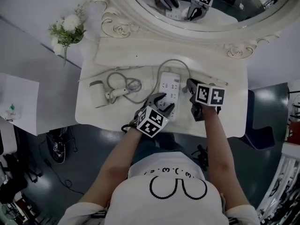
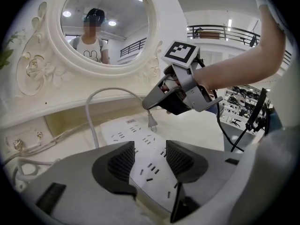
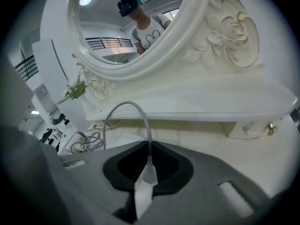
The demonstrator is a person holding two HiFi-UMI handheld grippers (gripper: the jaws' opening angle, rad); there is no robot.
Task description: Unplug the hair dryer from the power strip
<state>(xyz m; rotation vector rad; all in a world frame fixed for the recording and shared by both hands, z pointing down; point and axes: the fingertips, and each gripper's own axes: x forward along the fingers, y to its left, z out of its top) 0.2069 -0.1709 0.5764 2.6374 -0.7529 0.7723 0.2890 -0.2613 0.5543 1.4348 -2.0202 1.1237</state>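
A white power strip (image 1: 169, 90) lies on the vanity top (image 1: 220, 116). My left gripper (image 1: 164, 103) clamps its near end: in the left gripper view the strip (image 2: 140, 139) sits between both pads (image 2: 123, 162). To the right, my right gripper (image 1: 190, 84) is shut on the grey plug (image 3: 149, 172). In the left gripper view the plug (image 2: 151, 121) hangs prongs down, clear above the strip's sockets, in the right gripper (image 2: 152, 104). Its grey cable (image 1: 176, 62) arcs back over the table toward the white hair dryer (image 1: 98, 93) at the left.
An ornate oval mirror (image 1: 197, 3) with a shelf ledge (image 3: 211, 102) rises behind the table. Coiled cord (image 1: 126, 86) lies beside the dryer. White flowers (image 1: 68, 29) stand at the back left. A small drawer knob (image 3: 270, 129) shows under the ledge at right.
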